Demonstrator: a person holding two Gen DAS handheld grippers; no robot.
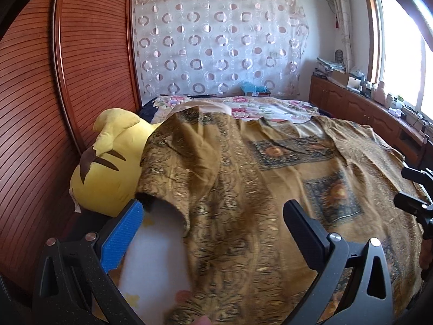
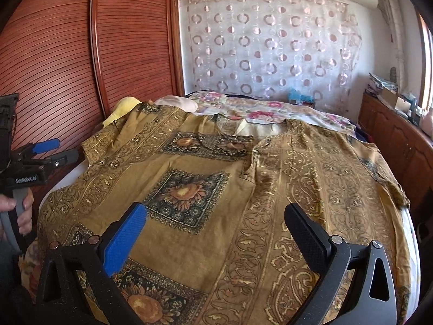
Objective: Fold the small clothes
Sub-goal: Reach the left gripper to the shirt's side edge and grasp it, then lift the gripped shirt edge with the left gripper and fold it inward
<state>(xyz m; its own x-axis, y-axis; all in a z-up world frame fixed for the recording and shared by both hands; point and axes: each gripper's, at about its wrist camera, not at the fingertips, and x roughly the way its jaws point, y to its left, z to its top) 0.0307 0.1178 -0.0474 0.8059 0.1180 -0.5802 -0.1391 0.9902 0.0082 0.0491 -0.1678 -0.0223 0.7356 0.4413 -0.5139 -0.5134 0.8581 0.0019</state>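
Note:
An ochre patterned shirt (image 2: 243, 189) with sunflower squares lies spread flat on the bed, collar toward the far side. Its left sleeve (image 1: 186, 151) is draped up against a yellow plush toy (image 1: 108, 173). My left gripper (image 1: 213, 216) hovers open over the shirt's left side near the sleeve's armpit, with nothing between its fingers. In the right wrist view it shows at the far left edge as the left gripper (image 2: 54, 153), held by a hand (image 2: 25, 211). My right gripper (image 2: 216, 216) stands open above the shirt's lower middle, holding nothing.
A slatted wooden wardrobe door (image 1: 81, 81) runs close along the bed's left side. A floral quilt (image 2: 270, 111) lies behind the shirt. Low wooden cabinets (image 1: 351, 105) with clutter line the right wall under a window. White sheet (image 1: 154, 249) shows beside the shirt.

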